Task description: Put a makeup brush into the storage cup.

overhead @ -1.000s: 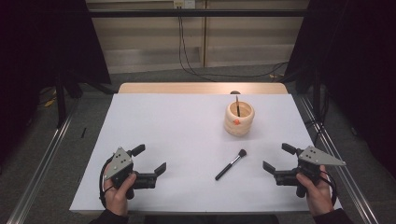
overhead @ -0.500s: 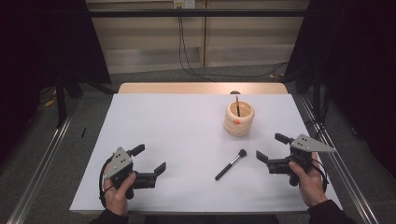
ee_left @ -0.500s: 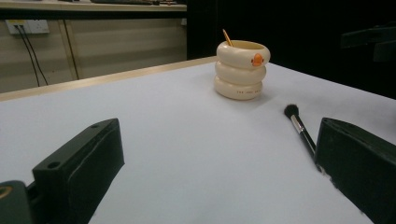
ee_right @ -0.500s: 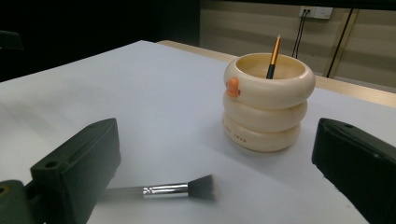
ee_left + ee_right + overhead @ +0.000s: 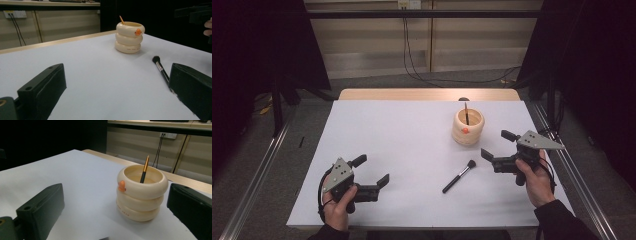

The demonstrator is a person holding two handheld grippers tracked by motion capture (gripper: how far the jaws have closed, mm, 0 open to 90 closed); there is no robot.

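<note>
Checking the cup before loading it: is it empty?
No, a brush already stands inside the cup.

The one piece of writing in these pictures is a short line of small dark print on the bottom ring of the cream cup [image 5: 129,34]. It is too small and blurred to read in the left gripper view. In the right gripper view the same print curves along the lowest ring of the cup [image 5: 140,192] and is no clearer there. No other text, label, number or sign can be read anywhere.
</note>
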